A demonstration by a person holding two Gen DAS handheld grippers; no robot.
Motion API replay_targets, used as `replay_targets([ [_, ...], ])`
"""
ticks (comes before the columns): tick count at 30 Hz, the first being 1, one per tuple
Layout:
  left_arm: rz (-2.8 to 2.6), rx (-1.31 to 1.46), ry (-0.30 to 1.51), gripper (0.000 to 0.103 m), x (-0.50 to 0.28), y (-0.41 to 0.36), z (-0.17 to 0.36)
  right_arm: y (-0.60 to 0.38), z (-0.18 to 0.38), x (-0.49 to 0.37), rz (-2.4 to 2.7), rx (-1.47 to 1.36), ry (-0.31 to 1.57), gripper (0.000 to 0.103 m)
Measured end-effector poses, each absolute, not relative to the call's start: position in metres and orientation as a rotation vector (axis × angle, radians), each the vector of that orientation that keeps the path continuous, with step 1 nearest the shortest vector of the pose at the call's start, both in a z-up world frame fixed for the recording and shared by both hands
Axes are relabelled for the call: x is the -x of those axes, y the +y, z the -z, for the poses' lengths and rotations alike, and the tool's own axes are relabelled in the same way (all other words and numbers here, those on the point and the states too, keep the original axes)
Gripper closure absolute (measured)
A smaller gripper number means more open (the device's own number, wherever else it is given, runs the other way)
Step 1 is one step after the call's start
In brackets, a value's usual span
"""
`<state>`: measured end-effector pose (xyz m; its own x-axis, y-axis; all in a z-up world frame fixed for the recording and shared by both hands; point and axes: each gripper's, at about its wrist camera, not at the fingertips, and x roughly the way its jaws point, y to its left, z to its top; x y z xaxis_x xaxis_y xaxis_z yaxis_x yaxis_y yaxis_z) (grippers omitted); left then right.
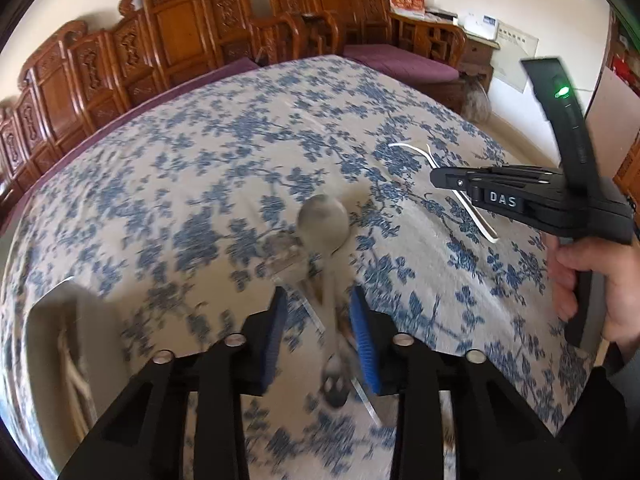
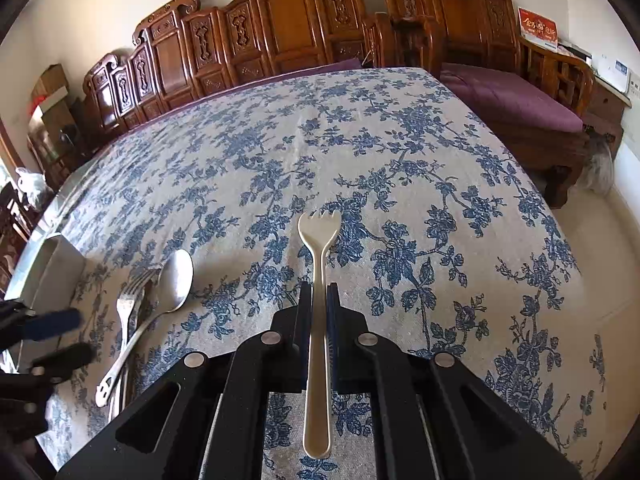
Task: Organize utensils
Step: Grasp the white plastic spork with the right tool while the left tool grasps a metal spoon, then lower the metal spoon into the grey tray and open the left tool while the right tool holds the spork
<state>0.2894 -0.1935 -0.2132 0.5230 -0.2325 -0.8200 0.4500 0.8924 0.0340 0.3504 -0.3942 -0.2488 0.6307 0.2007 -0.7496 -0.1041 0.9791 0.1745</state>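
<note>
Left tool (image 1: 320, 336) straddles the spoon (image 1: 323, 220) handle on the desk (image 1: 200, 160), pads not clearly pressing; the spoon's long axis runs straight ahead. Right tool (image 2: 319, 304), clenched on the white fork (image 2: 319, 240), hovers well right.

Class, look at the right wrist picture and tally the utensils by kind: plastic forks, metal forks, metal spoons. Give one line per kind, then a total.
White plastic fork: 1
Metal spoon: 1
Metal forks: 2, as far as their overlap lets me tell
Total: 4
</note>
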Motion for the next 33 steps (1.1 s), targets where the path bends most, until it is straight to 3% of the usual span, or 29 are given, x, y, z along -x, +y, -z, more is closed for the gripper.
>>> replay_targets([
  [16, 0.389, -0.324, 1.020, 0.089, -0.322, -0.217, 0.243, -0.388, 0.244, -0.350, -0.221, -0.158, 0.865, 0.094],
  [20, 0.402, -0.350, 1.036, 0.097, -0.323, -0.224, 0.246, -0.388, 0.244, -0.351, -0.217, -0.156, 0.869, 0.094],
  [33, 0.421, -0.359, 1.051, 0.098, -0.328, -0.230, 0.247, -0.387, 0.244, -0.350, -0.224, -0.155, 0.868, 0.094],
])
